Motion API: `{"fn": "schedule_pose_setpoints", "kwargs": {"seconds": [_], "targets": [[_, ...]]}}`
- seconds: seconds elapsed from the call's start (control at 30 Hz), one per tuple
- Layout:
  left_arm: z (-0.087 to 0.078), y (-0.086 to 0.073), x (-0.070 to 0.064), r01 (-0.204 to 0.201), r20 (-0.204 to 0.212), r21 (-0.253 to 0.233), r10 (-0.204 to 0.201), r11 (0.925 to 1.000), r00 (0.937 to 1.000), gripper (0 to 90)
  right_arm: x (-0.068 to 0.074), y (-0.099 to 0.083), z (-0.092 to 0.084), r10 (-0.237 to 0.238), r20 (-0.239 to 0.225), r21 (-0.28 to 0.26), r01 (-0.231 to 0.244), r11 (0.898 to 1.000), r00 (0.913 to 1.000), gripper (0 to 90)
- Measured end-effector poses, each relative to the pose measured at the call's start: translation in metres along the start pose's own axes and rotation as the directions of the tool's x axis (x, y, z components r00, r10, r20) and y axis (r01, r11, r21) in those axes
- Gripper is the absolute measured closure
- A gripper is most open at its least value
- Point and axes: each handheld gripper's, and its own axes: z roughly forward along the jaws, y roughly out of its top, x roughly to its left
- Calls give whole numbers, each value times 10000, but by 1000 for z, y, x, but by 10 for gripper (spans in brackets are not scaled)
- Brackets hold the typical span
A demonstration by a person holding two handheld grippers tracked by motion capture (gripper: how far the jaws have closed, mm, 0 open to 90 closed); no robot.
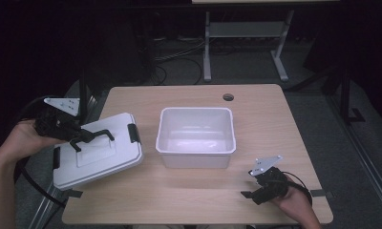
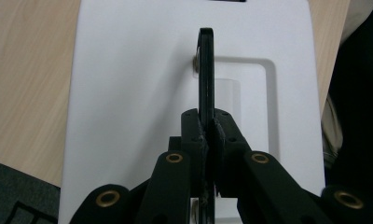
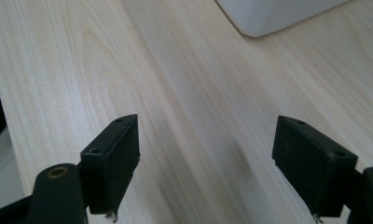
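Note:
A white box lid (image 1: 98, 155) with black side clips lies at the table's left, tilted, its left part past the table edge. My left gripper (image 1: 79, 139) is shut on the lid's black handle (image 2: 206, 70), which stands up between the jaws over the white lid (image 2: 128, 93). An open white bin (image 1: 196, 121) sits empty at the table's middle. My right gripper (image 1: 251, 194) rests low at the front right, open, its jaws wide apart over bare wood (image 3: 198, 121). A corner of the bin (image 3: 273, 16) shows at the top of the right gripper view.
The wooden table (image 1: 265, 119) has a round cable hole (image 1: 228, 97) at its back. Behind it stands a metal desk frame (image 1: 246, 43) with cables on the dark floor. Black tape tabs mark the front edge (image 1: 320, 193).

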Motion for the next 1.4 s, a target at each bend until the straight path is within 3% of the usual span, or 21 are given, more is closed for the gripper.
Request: {"fn": "schedule_pose_setpoints", "kwargs": {"seconds": [0.17,0.53,0.97,1.4], "targets": [[-11,14,-1,-186,-33,-194,186,9996,9998,843,0,-1,-1,75,17,-30,-75,10000,10000,220],[-18,41,-3,-522,58,-168,523,9985,9986,843,-1,-1,-3,148,12,-45,-148,9999,9999,220],[-10,70,1,-856,251,-228,862,9961,9960,843,-2,-2,-5,35,124,-127,-34,9999,9999,220],[4,102,4,-1230,574,-287,1244,9920,9906,843,-1,-6,-9,255,203,-161,-252,9996,9995,210]]}}
